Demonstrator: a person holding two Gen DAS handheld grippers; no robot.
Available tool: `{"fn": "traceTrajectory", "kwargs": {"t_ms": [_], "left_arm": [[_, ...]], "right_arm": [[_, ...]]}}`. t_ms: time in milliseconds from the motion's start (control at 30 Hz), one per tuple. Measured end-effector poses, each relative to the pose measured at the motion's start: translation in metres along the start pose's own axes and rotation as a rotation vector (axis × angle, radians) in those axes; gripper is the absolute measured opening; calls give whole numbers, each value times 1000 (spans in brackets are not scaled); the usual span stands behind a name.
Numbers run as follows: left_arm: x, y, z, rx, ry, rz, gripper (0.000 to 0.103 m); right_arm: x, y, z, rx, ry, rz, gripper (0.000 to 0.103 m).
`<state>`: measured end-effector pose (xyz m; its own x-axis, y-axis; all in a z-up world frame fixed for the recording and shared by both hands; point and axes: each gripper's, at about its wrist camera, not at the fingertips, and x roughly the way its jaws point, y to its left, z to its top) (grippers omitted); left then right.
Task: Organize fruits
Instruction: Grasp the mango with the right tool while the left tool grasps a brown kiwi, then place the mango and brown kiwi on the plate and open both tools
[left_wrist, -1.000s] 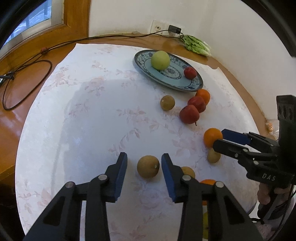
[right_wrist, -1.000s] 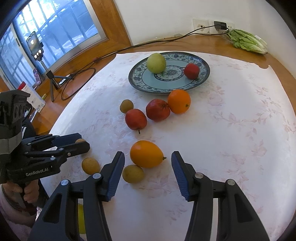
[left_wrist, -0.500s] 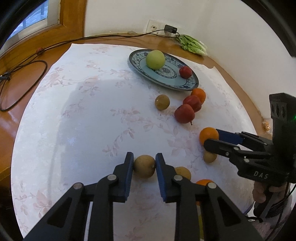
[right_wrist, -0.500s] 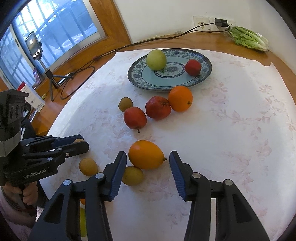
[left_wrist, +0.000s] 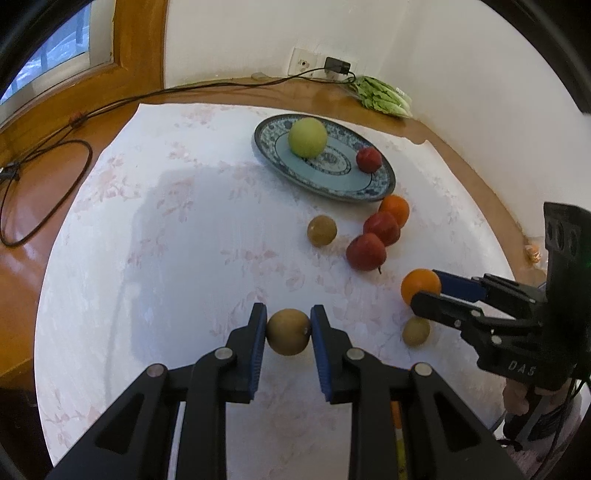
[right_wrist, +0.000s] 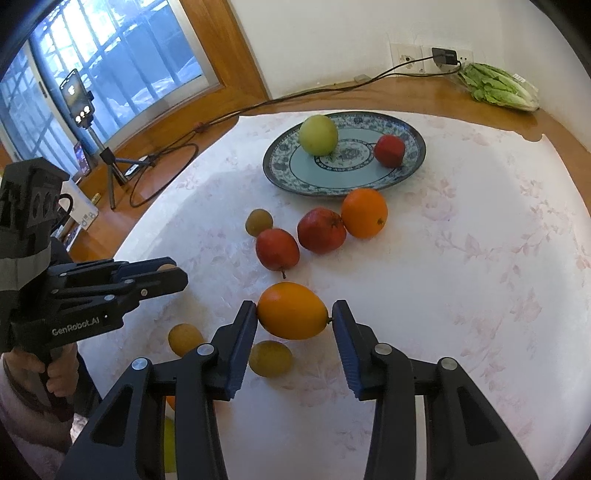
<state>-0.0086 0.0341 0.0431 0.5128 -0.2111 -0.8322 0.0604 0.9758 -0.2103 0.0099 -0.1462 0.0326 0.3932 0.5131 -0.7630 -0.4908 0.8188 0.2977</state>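
Brown and round, the small fruit (left_wrist: 288, 331) sits pinched between the pads of the left tool (left_wrist: 288, 326), low over the white cloth (left_wrist: 147, 258) near the tabletop's front edge. The right tool (right_wrist: 293, 319) has just been closing on the orange fruit (right_wrist: 291, 310), its pads touching both ends. To do this well, I judge each grip should be firm but gentle, then lifted straight up clear of neighbouring fruit before carrying to the plate (left_wrist: 373, 184) beyond, which holds a green fruit (left_wrist: 307, 137) and a red one (left_wrist: 368, 159). Readable writing: "GenRobot.AI" and "DAS" on the tools.
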Motion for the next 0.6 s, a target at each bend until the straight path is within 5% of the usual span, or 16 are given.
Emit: {"fn": "traceTrajectory", "kwargs": {"t_ms": [600], "left_arm": [[-17,-10,54,40,-80,-2,25]], "right_arm": [[-32,-21,26,7,-72,-61,43]]}}
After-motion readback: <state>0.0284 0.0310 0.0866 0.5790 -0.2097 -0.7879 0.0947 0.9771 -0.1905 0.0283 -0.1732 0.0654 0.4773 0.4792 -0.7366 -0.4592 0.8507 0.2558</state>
